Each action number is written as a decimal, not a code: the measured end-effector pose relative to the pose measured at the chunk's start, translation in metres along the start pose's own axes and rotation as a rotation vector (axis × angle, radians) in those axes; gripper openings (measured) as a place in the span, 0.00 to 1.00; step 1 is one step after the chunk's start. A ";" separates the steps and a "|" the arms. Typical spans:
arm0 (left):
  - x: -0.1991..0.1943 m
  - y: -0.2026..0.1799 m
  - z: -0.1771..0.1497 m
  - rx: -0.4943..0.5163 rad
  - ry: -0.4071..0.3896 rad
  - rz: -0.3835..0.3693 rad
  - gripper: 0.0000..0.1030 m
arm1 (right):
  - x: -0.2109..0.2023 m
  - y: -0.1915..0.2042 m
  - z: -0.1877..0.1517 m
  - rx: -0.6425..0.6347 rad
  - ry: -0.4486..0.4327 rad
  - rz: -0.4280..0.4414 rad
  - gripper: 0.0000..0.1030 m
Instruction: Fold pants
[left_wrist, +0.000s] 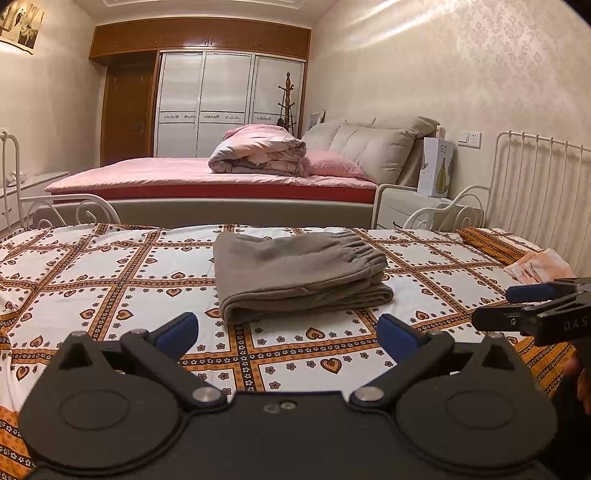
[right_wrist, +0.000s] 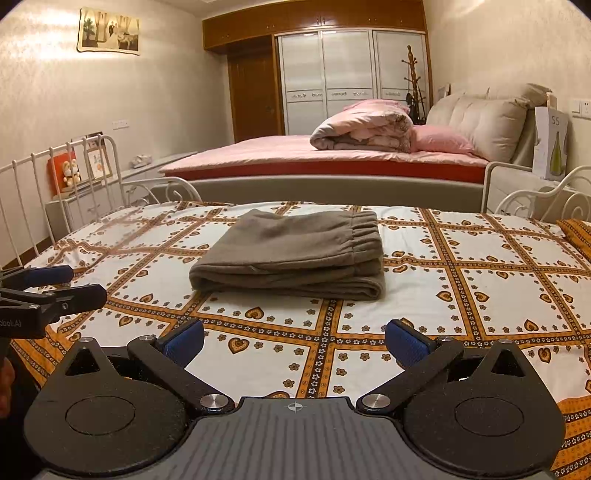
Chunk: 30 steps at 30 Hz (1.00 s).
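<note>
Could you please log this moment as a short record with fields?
pants: grey, folded into a compact stack, waistband on top toward the right
surface: patterned bedsheet
left gripper: open, empty, short of the pants
right gripper: open, empty, short of the pants
contact: neither gripper touches the pants
background: pink bed with a rolled quilt
task state: fold looks complete

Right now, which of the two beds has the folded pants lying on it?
The near bed, the one with the orange-and-white heart-patterned sheet and white metal frame. The folded grey pants lie on it. The far bed has pink bedding and a rolled quilt.
</note>
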<state>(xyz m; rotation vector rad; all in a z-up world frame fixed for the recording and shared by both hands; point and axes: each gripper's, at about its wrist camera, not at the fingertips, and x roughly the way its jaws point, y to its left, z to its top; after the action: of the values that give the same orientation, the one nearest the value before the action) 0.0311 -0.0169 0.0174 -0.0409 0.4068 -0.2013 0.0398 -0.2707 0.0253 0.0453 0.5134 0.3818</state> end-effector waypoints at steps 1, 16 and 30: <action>0.000 0.000 0.000 0.000 0.000 0.001 0.94 | 0.000 0.000 0.000 0.000 0.000 0.000 1.00; 0.000 0.002 -0.001 0.007 -0.006 -0.007 0.94 | 0.000 -0.001 0.000 0.000 -0.004 0.000 1.00; -0.002 -0.003 -0.002 0.032 -0.018 -0.029 0.91 | -0.002 0.000 0.000 -0.010 -0.008 0.005 1.00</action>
<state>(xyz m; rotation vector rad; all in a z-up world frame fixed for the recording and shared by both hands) 0.0281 -0.0199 0.0162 -0.0174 0.3854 -0.2355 0.0385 -0.2714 0.0260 0.0382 0.5039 0.3893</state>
